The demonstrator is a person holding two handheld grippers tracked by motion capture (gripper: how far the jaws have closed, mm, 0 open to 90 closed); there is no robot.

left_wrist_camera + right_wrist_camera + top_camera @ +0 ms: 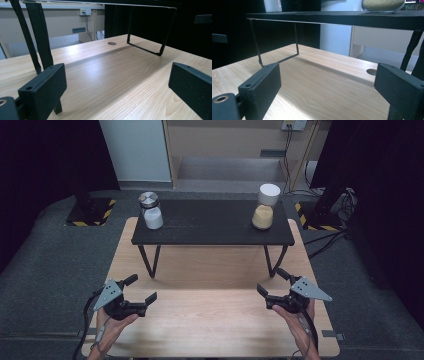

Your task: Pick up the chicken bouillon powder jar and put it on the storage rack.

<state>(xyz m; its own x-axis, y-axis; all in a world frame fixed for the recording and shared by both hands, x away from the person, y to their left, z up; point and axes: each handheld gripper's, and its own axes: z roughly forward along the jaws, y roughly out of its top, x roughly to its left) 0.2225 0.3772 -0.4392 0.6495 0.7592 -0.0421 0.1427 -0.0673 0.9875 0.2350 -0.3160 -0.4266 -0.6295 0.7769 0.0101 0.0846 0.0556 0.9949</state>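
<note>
A low black shelf (212,227) stands on the far half of the wooden table (215,315). On its left end is a glass jar (150,211) with a metal lid and white contents. At its right end a white-lidded jar (265,207) holds tan grains, and its base shows as the tan jar (383,5) in the right gripper view. My left gripper (142,288) hovers over the near left of the table, open and with nothing between its jaws. My right gripper (272,281) mirrors it at the near right, also open. Bare wood lies between the jaws of the left gripper (117,87) and of the right gripper (327,87).
The shelf's thin black wire legs (150,260) (275,260) stand between the grippers and the jars. A round grommet hole (111,43) sits in the tabletop under the shelf. On the grey floor are bases striped in black and yellow (90,215) and cables (330,237).
</note>
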